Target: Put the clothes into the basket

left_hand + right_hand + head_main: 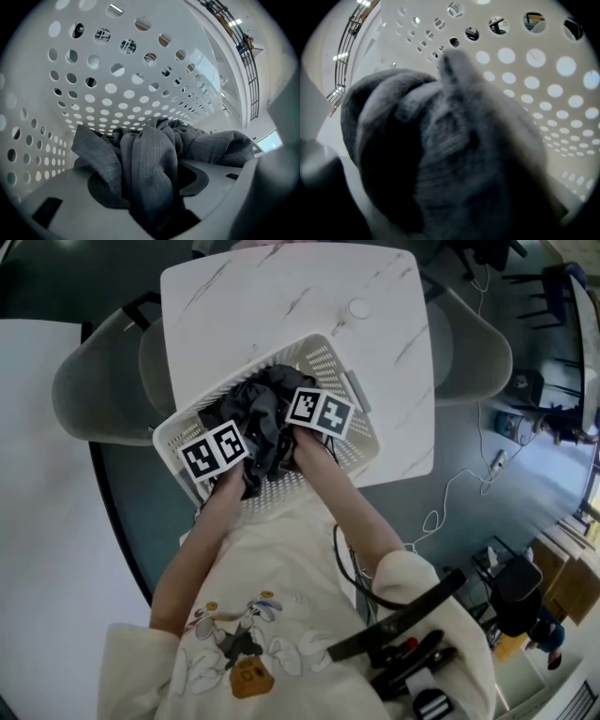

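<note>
- The left gripper (150, 183) is inside the basket (323, 357), with its jaws closed on a thick fold of the dark garment (262, 413), which bulges up between them.
- The right gripper (440, 178) is also inside the basket, just beside the left one. Cloth smothers its view and rises out of the jaws, so I judge it to be clamped on the same garment.
- Risk: if only one gripper lets go, the other may drag the garment back up and over the basket's rim as it lifts. A fold could also stay snagged on a jaw after opening.
- Risk: pushing down or pulling sideways could slide the light basket, which sits at the near edge of the table (281, 296) and overhangs it a little.
- The garment is charcoal grey with a fine ribbed weave. It is soft, crumpled into a heap, and piled in the middle of the basket.
- The basket is white plastic, with walls pierced by rows of round holes.
- Grey chairs (94, 381) stand on either side, beyond the basket.
</note>
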